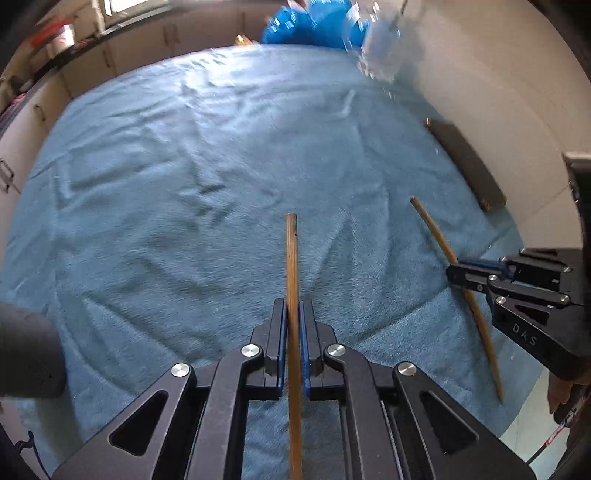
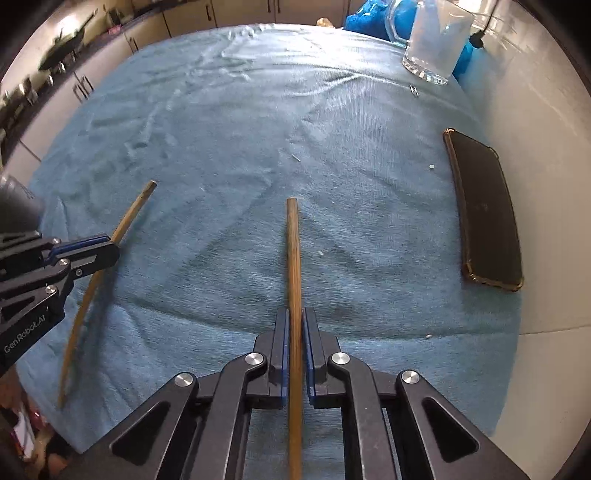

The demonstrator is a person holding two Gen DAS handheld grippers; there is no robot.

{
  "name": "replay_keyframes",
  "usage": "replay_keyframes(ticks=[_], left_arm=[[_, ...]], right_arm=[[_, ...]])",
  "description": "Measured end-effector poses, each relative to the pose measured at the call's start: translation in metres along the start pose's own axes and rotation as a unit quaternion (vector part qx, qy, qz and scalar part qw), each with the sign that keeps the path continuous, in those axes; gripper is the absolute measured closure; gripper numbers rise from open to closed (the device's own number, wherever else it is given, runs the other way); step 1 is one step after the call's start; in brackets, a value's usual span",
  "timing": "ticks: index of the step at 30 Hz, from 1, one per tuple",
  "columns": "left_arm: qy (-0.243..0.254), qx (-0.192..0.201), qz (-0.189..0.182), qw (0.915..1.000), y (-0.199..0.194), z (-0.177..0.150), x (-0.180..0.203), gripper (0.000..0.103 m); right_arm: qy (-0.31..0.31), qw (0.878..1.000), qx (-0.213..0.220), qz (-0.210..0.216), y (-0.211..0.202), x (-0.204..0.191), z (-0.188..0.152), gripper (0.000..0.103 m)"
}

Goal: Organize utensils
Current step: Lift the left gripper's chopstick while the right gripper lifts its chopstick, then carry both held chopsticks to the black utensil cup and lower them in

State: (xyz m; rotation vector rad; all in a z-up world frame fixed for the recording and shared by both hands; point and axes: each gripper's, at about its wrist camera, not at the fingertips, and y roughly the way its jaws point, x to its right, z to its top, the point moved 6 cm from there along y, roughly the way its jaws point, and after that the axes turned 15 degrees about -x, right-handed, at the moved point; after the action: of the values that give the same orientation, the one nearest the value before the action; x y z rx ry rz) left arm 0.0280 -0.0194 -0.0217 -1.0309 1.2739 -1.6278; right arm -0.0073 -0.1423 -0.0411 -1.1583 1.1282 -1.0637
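My left gripper is shut on a wooden chopstick that points forward above the blue towel. My right gripper is shut on a second wooden chopstick, also pointing forward. In the left wrist view the right gripper shows at the right, with its chopstick through it. In the right wrist view the left gripper shows at the left with its chopstick. A clear glass mug stands at the far right of the towel.
A dark phone in a case lies on the towel's right side, near the white wall. Blue plastic bags sit behind the mug. Kitchen cabinets run beyond the table's far left.
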Motion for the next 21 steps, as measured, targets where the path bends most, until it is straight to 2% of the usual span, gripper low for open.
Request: replay_keyframes(ticks=[5,12,17,21], left_arm=[[-0.017,0.061,0.021,0.9978,-0.035,-0.026,-0.008,0.097],[-0.035,0.14,0.067,0.9873,-0.077,-0.046,-0.021,0.097],[-0.044,0.19,0.095,0.9762,-0.101,-0.059,-0.024,0.097],[-0.047,0.212,0.103,0.9707,-0.116,-0.069,-0.031,0.097]], right_arm=[[0.006,0.998,0.043,0.038,-0.017,-0.005,-0.013,0.096],[-0.014,0.994,0.101,0.042,-0.05,-0.031,-0.034,0.095],[-0.03,0.989,0.139,0.043,-0.069,-0.048,-0.026,0.095],[-0.04,0.984,0.165,0.045,-0.08,-0.063,-0.019,0.095]])
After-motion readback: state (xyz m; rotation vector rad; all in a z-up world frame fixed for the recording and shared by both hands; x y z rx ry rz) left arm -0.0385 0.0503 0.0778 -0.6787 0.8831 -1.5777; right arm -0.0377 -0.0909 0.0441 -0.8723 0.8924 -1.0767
